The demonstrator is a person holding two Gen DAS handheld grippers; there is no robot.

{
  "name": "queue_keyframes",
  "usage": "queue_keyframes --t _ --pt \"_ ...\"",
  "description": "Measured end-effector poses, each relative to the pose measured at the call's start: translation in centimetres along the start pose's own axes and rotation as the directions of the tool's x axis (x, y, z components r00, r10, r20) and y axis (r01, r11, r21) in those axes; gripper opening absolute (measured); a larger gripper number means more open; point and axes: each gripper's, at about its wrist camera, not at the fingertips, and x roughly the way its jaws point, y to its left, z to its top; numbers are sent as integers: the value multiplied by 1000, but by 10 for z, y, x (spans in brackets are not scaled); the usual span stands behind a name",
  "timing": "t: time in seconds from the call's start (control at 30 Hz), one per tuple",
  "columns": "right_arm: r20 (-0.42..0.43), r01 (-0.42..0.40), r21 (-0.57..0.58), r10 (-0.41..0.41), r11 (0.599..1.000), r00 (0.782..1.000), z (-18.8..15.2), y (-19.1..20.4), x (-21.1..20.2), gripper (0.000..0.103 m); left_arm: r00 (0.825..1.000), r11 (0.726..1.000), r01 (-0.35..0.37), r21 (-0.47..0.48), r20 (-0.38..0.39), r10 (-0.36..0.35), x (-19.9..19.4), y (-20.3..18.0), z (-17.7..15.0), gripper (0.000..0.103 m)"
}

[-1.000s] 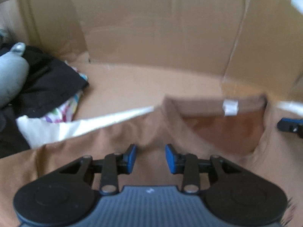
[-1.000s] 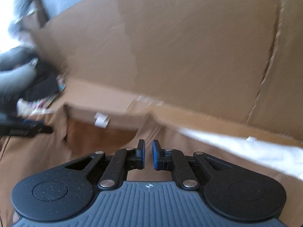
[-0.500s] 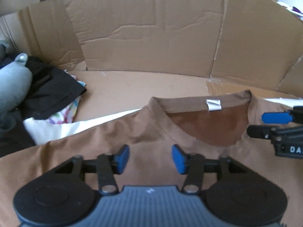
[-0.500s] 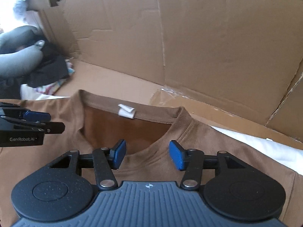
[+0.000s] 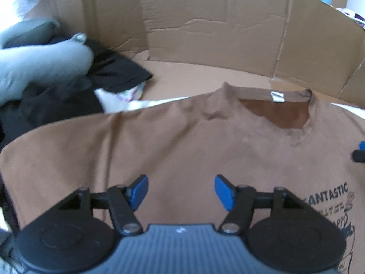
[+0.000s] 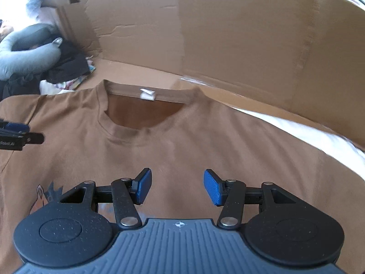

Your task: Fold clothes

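A brown T-shirt (image 5: pixel 182 141) lies flat and face up on a cardboard floor, its collar with a white label (image 5: pixel 277 96) at the far side. Black lettering and a cartoon print (image 5: pixel 330 196) show on its chest. My left gripper (image 5: pixel 181 191) hovers over the shirt's left shoulder area; its jaws are opening, with nothing between them. Over the chest below the collar (image 6: pixel 147 94), my right gripper (image 6: pixel 178 187) stands open and empty above the same T-shirt (image 6: pixel 182 146). Each gripper shows at the edge of the other's view: left gripper (image 6: pixel 20 134), right gripper (image 5: pixel 359 153).
Cardboard walls (image 5: pixel 216 29) stand behind and to the right of the shirt. A pile of black clothes (image 5: pixel 68 86) and a grey padded item (image 5: pixel 41 64) lie at the far left. White cloth (image 6: pixel 308 137) shows under the shirt's right side.
Both grippers let go of the shirt near the collar, opened, and drew back and up. The shirt now lies flat, with more of it in view.
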Motion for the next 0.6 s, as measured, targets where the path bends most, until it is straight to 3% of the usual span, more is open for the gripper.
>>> queue_keyframes --t 0.2,0.6 --pt "2 35 78 -35 996 999 -7 -30 -37 58 1000 1000 -10 -23 0 10 -22 17 -8 75" --pt "37 68 6 -68 998 997 20 -55 -142 58 999 996 -23 -86 27 25 -76 58 -20 75"
